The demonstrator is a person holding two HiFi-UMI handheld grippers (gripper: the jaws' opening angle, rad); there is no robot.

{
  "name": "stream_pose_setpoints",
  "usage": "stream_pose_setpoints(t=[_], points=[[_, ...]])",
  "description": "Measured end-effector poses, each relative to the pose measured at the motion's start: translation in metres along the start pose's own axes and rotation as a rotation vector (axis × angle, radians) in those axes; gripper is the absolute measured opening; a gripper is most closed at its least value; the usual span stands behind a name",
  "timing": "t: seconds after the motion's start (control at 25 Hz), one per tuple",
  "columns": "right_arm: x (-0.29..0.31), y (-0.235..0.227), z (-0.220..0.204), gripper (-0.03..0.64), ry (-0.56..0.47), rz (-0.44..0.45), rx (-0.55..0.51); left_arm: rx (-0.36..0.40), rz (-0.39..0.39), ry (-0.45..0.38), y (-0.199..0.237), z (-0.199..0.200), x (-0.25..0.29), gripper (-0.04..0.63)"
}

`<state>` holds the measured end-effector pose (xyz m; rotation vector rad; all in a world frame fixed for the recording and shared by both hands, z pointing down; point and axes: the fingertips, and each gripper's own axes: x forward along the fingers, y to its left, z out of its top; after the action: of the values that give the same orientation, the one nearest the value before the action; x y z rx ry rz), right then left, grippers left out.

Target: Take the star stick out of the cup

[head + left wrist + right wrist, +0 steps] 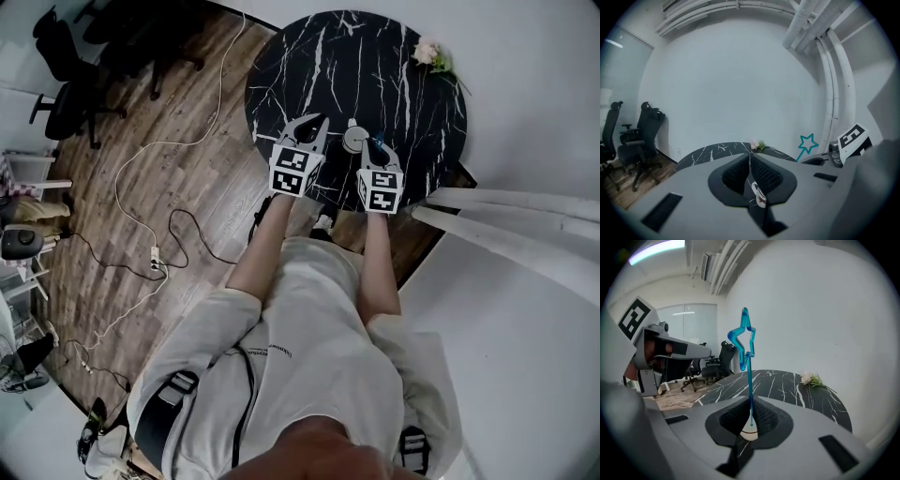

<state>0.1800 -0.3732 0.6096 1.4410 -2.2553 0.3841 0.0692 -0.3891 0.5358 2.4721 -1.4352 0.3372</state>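
The teal star stick (746, 363) stands upright between the pads of my right gripper (751, 414), which is shut on its thin stem. The stem's lower end hangs just over the white cup rim (749, 433). In the head view the cup (353, 140) sits near the front of the black marble table (375, 66), with the right gripper (374, 152) over it. My left gripper (305, 131) hovers just left of the cup. Its fingertips meet, and a white cup with red print (760, 195) shows through the gap below them. From there the star (807, 143) appears to the right.
A small flower sprig (430, 53) lies at the table's far right edge. Cables (159, 253) trail over the wooden floor to the left, where office chairs (70, 66) stand. White walls and pipes (516, 216) close in on the right.
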Motion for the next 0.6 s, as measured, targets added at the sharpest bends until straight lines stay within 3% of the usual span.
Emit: stream_pose_setpoints(t=[0.6], points=[[-0.058, 0.020, 0.028, 0.044, -0.098, -0.108, 0.002, 0.063, -0.118, -0.001, -0.032, -0.009, -0.039, 0.026]])
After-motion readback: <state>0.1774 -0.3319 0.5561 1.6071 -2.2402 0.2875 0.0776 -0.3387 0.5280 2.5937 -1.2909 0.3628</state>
